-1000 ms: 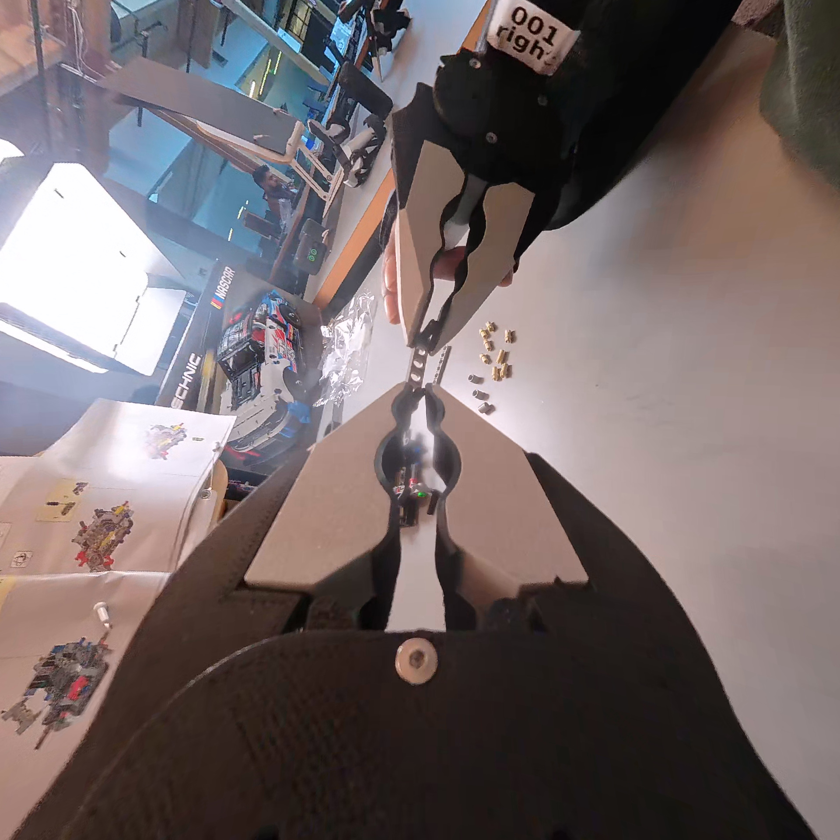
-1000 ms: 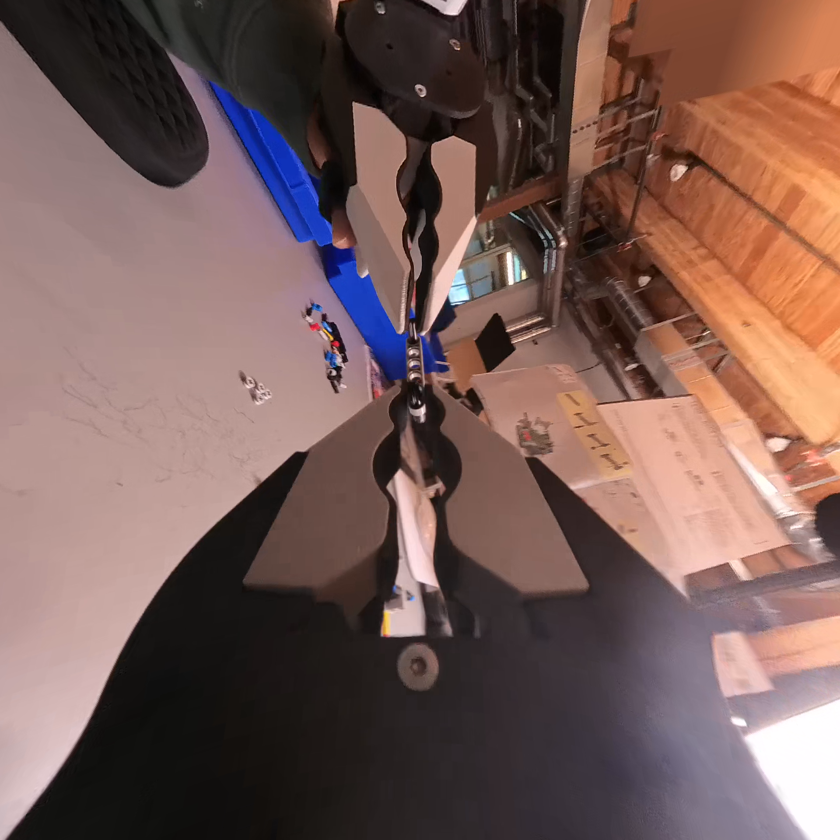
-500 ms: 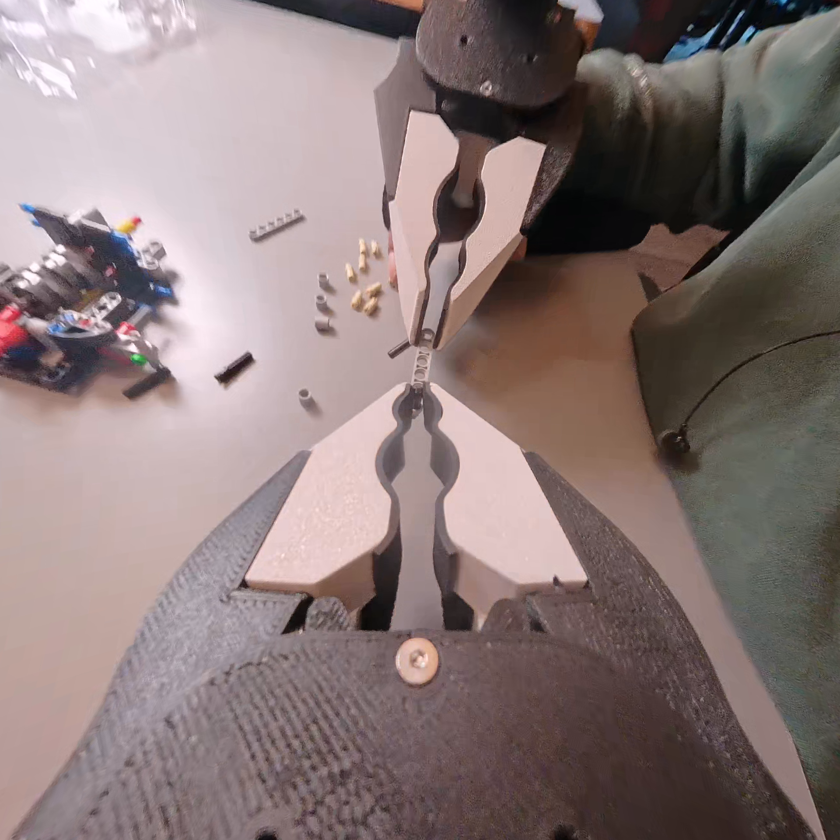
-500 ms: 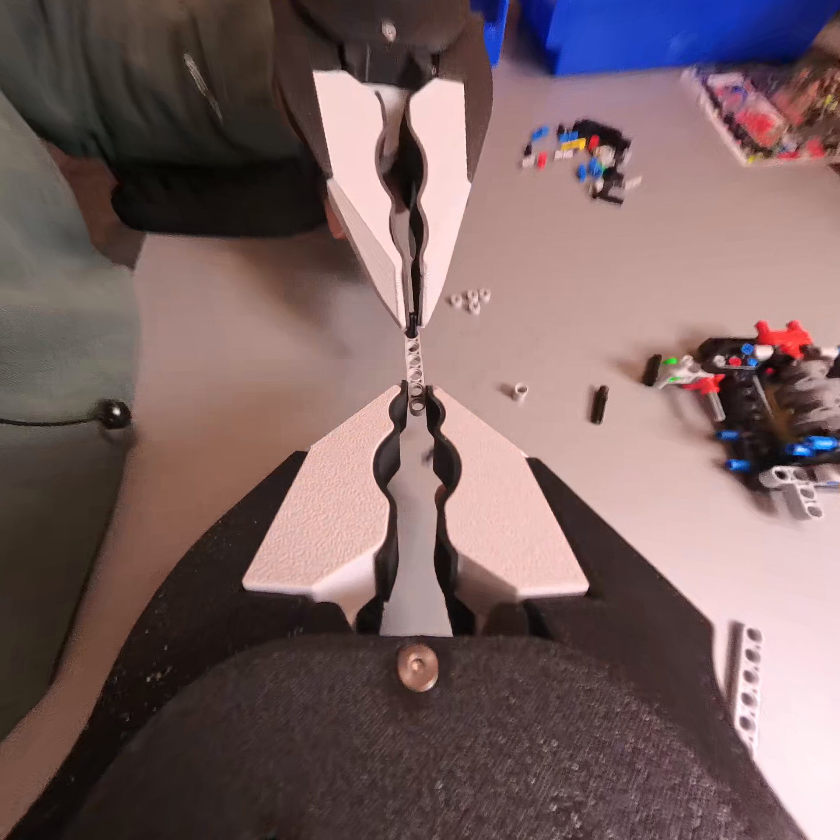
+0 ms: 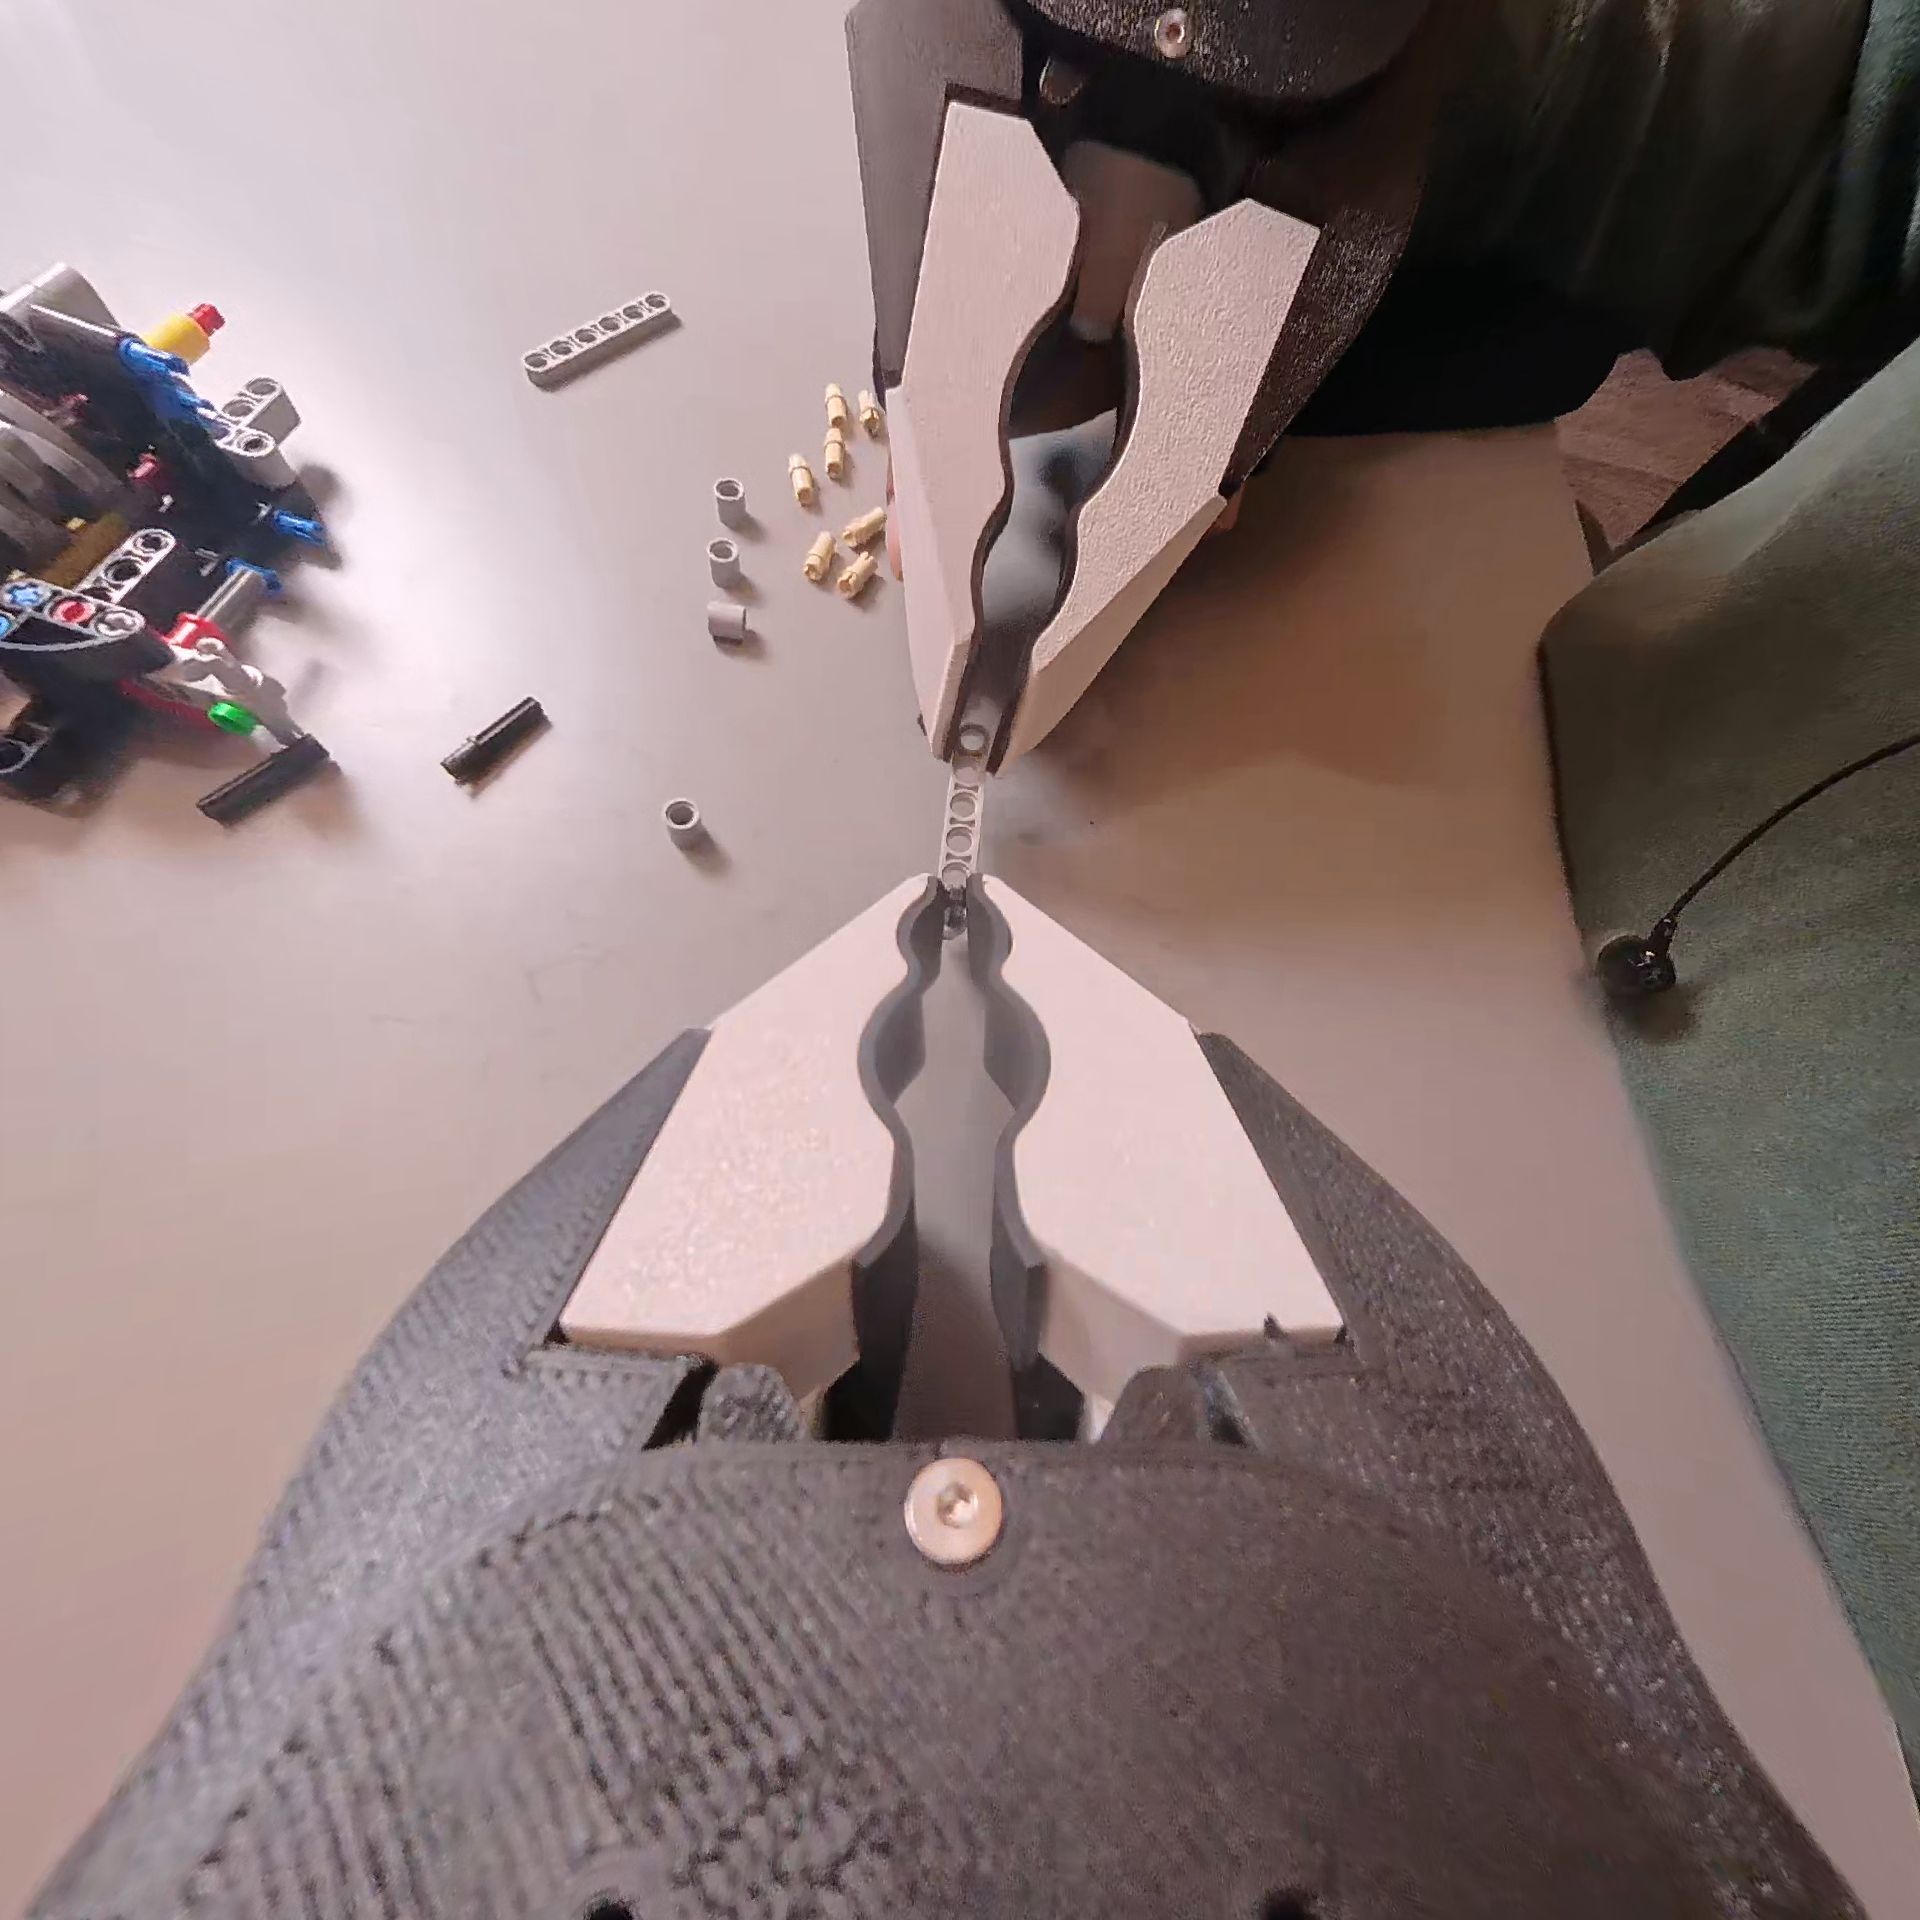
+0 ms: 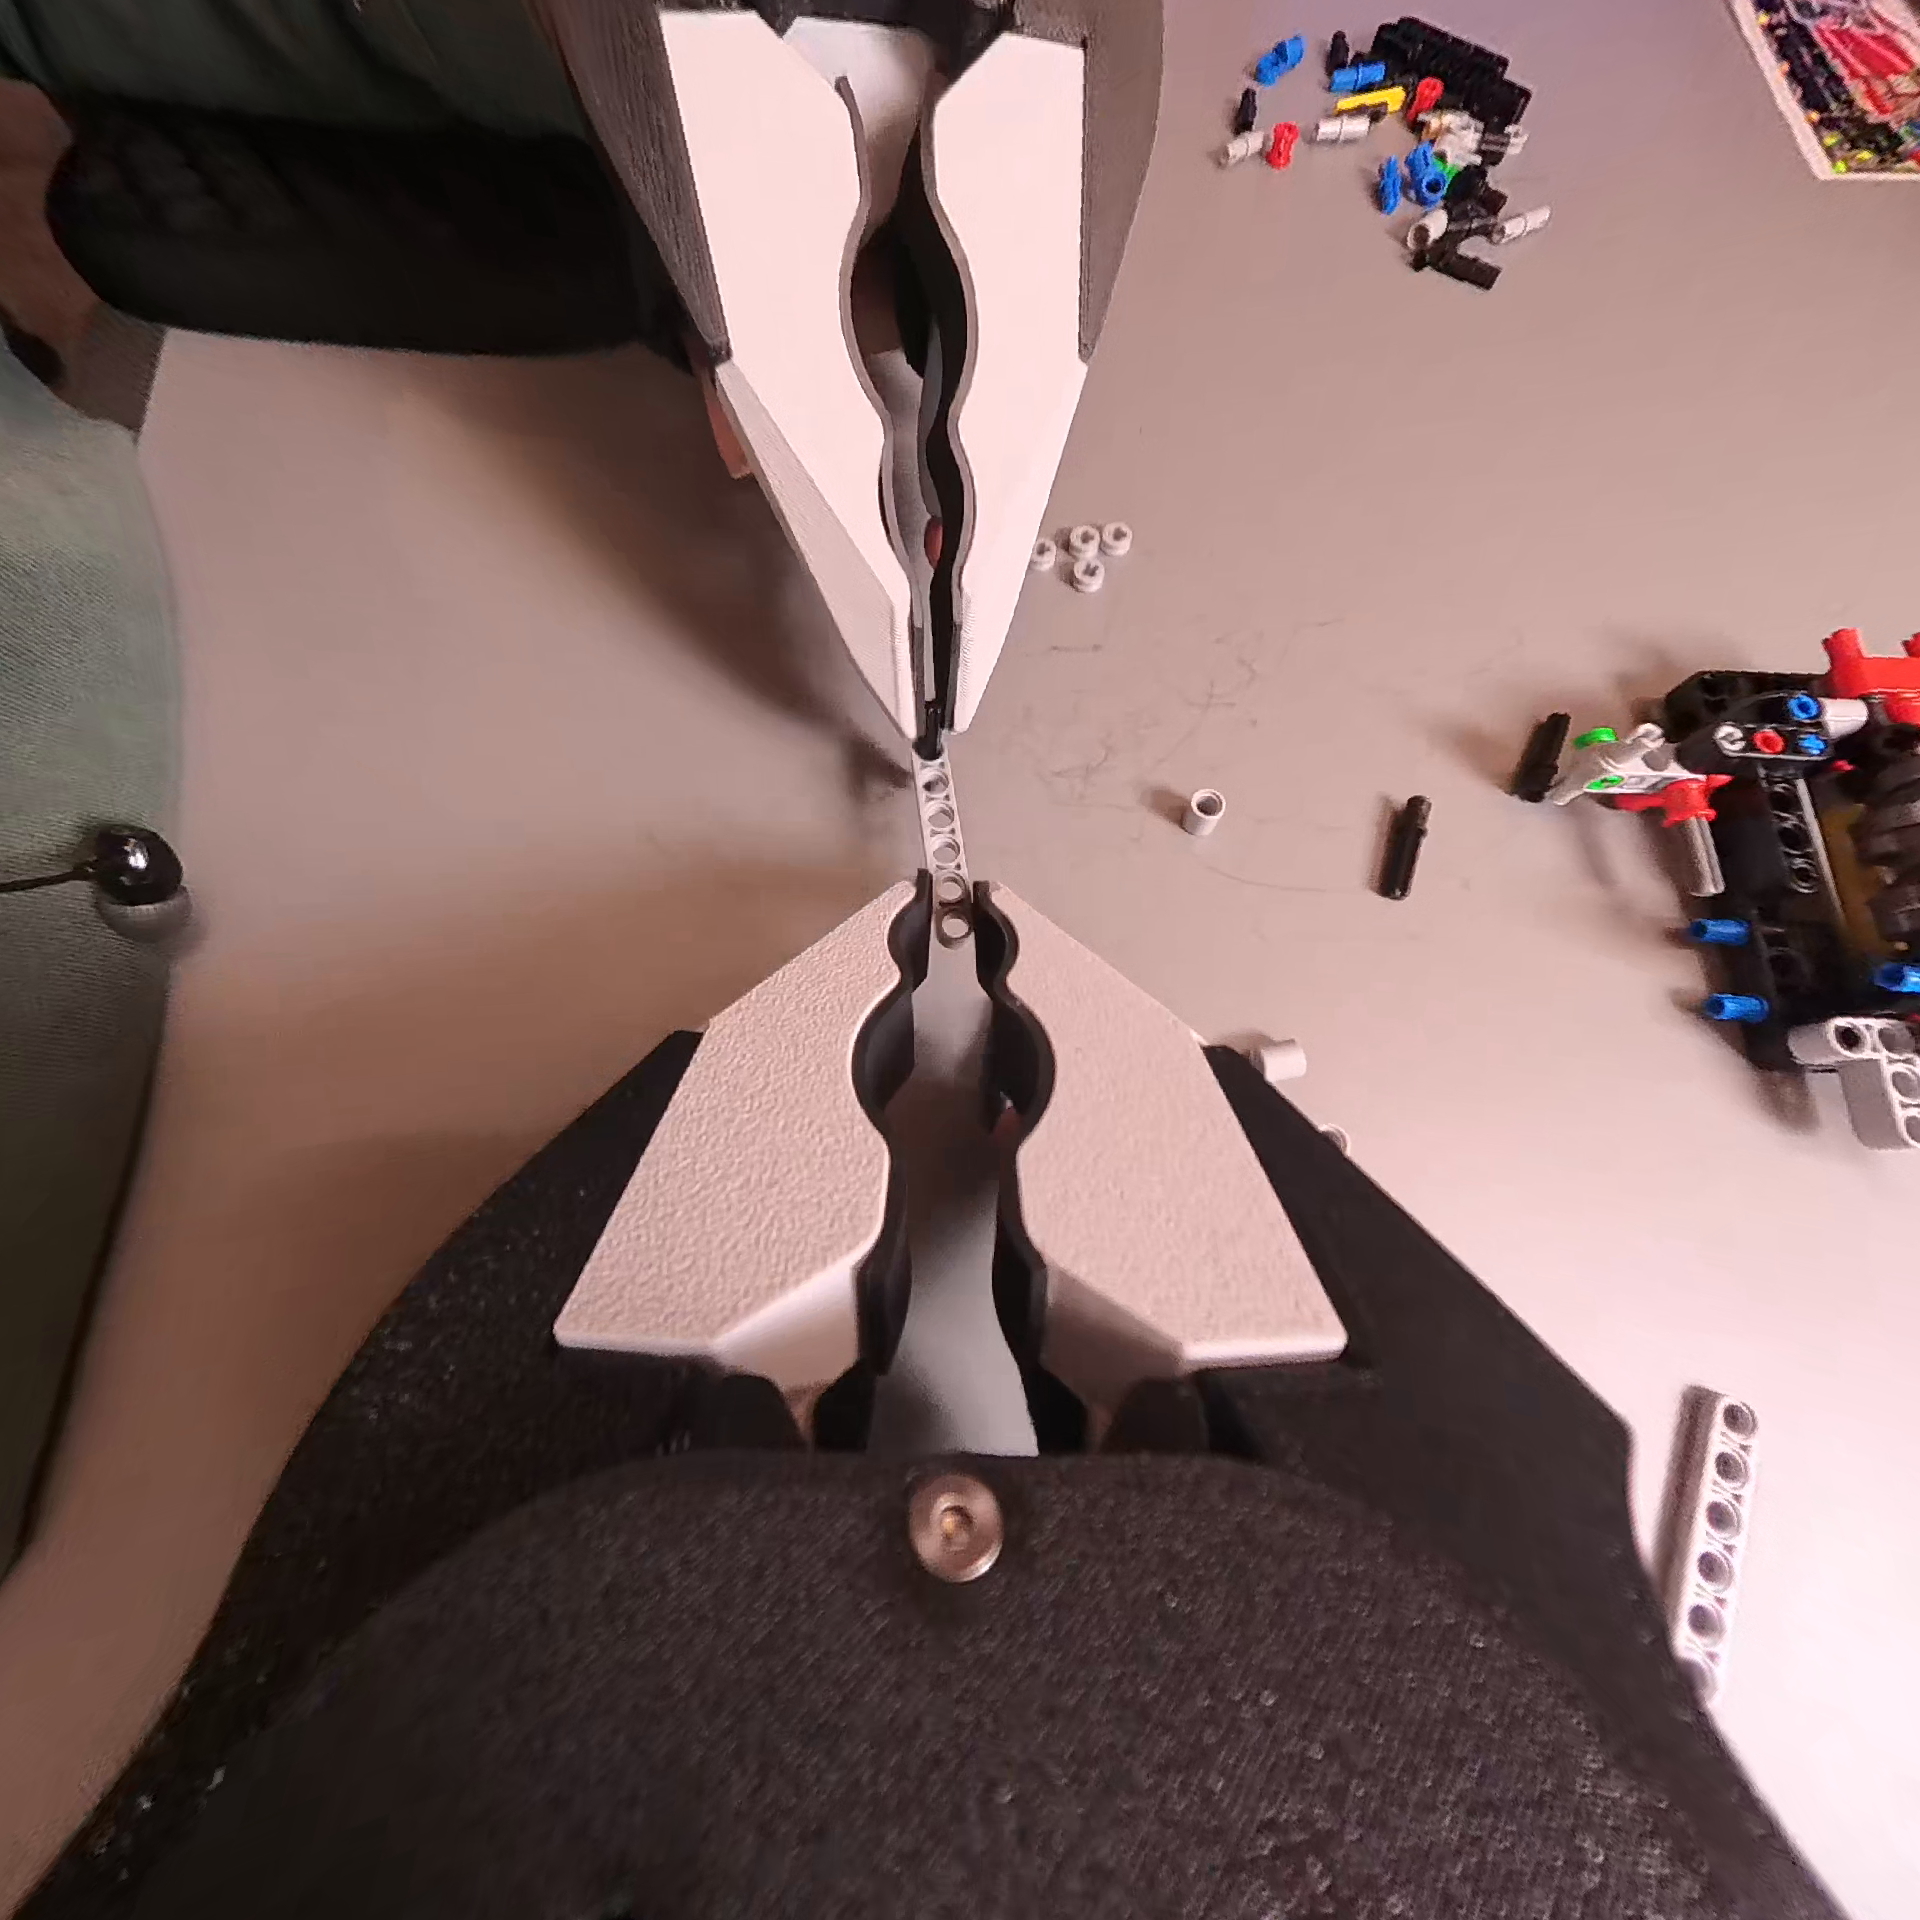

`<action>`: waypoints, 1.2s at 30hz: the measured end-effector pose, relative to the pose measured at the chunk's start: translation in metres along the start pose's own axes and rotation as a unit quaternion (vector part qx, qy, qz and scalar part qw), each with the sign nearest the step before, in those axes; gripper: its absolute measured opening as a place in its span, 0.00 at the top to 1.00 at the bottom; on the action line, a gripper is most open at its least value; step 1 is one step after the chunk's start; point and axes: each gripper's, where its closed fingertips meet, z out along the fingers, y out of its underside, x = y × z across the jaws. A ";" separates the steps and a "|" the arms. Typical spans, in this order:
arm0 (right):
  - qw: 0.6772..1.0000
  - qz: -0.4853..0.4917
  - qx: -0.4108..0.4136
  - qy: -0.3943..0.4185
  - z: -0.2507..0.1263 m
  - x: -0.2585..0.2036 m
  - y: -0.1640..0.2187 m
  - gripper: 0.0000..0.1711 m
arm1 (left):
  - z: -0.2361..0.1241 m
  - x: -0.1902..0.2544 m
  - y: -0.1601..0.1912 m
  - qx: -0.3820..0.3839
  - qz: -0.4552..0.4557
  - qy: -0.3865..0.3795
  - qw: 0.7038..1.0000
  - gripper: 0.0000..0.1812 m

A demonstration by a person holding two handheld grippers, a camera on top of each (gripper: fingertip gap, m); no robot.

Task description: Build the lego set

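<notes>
A short grey holed beam [image 5: 961,821] hangs above the table between my two grippers. My left gripper [image 5: 951,896] is shut on its near end, where a small black piece sits between the tips. My right gripper [image 5: 971,750] faces it from above and is shut on the far end. In the right wrist view the right gripper [image 6: 951,914] holds the beam [image 6: 938,831] and the left gripper [image 6: 933,736] pinches the other end. The partly built black model [image 5: 104,540] lies at the left, and at the right in the right wrist view [image 6: 1818,883].
A loose long grey beam [image 5: 601,338], tan pins [image 5: 842,488], grey bushes [image 5: 727,561] and black pins [image 5: 497,738] lie on the table [image 5: 312,1039]. A pile of small coloured parts [image 6: 1392,135] lies far off. A person's green garment [image 5: 1766,935] borders the table.
Both grippers have swung from pointing up at the room to pointing down at the table, still holding the beam between them. The right gripper now looks closer.
</notes>
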 end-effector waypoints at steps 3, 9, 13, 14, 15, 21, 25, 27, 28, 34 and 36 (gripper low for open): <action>1.000 -0.015 -0.012 0.011 -0.001 0.002 0.003 0.97 | 0.001 0.000 0.002 -0.009 0.006 -0.006 1.000 0.99; 0.999 -0.031 -0.033 0.018 -0.024 0.007 0.012 0.89 | 0.002 -0.002 0.003 -0.014 0.017 -0.015 1.000 0.99; 0.996 -0.024 -0.081 0.021 -0.027 0.010 0.033 0.89 | 0.003 0.000 0.003 -0.016 0.027 -0.017 0.999 0.99; 0.995 -0.025 -0.089 0.020 -0.026 0.009 0.036 0.89 | 0.003 0.000 0.003 -0.017 0.029 -0.017 0.999 0.99; 0.995 -0.027 -0.093 0.021 -0.025 0.009 0.036 0.89 | 0.002 0.000 0.003 -0.017 0.031 -0.018 0.999 0.99; 0.992 -0.032 -0.114 0.033 -0.022 0.009 0.037 0.92 | 0.002 0.000 0.004 -0.016 0.034 -0.019 0.999 0.99; 0.992 -0.036 -0.120 0.037 -0.020 0.009 0.035 0.93 | 0.002 -0.001 0.004 -0.016 0.037 -0.022 0.999 0.99; 0.991 -0.044 -0.118 0.049 -0.019 0.012 0.034 0.92 | 0.002 -0.001 0.004 -0.017 0.038 -0.023 0.999 0.99; 0.991 -0.047 -0.112 0.049 -0.019 0.011 0.031 0.92 | 0.002 -0.001 0.004 -0.017 0.038 -0.023 0.999 0.99; 0.993 -0.077 -0.081 0.041 -0.004 0.001 0.007 0.91 | 0.003 0.000 0.004 -0.016 0.041 -0.021 0.999 0.99; 0.991 -0.085 -0.095 0.036 0.003 0.000 0.010 0.91 | 0.003 0.000 0.004 -0.016 0.042 -0.020 0.999 0.99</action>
